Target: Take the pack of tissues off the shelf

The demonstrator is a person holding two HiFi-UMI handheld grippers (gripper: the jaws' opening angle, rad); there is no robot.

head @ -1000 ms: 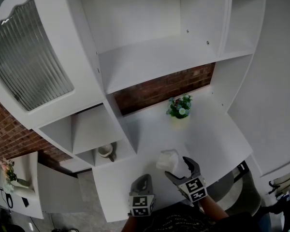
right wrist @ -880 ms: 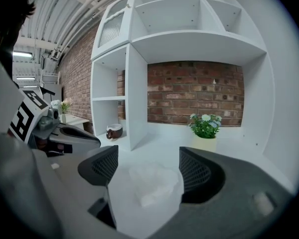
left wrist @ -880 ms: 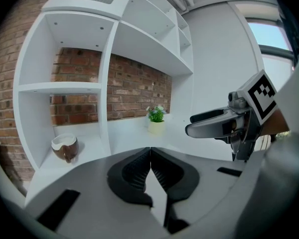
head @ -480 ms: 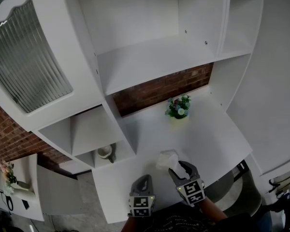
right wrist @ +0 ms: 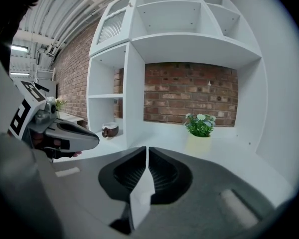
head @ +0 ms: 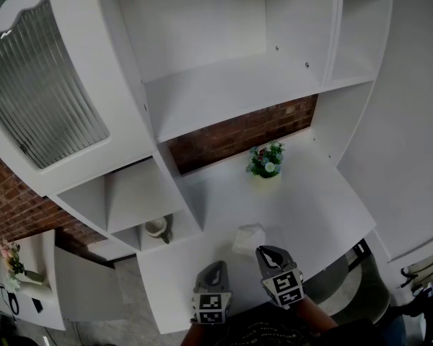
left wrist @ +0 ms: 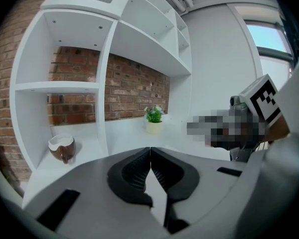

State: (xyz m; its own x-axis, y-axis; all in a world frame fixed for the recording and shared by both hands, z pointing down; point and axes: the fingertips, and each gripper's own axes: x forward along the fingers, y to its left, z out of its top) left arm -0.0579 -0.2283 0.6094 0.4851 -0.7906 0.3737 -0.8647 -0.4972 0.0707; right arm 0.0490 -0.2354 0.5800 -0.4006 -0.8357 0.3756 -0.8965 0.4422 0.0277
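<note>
White pack of tissues lies on the white shelf, near its front edge, at 6 o'clock from the potted plant.

Right gripper is at the pack's 4 o'clock, touching it. Its jaws have just been closing and now stand together on a thin white sliver, read as the pack's near edge.

Left gripper is at the pack's 8 o'clock, apart from it, jaws closed on nothing.

Status: approach and grasp appear done. The pack is not yet lifted and rests on the board.

Remaining: raise it and carry it clear toward 6 o'clock. The pinch looks shallow, so a slip is possible.
</note>
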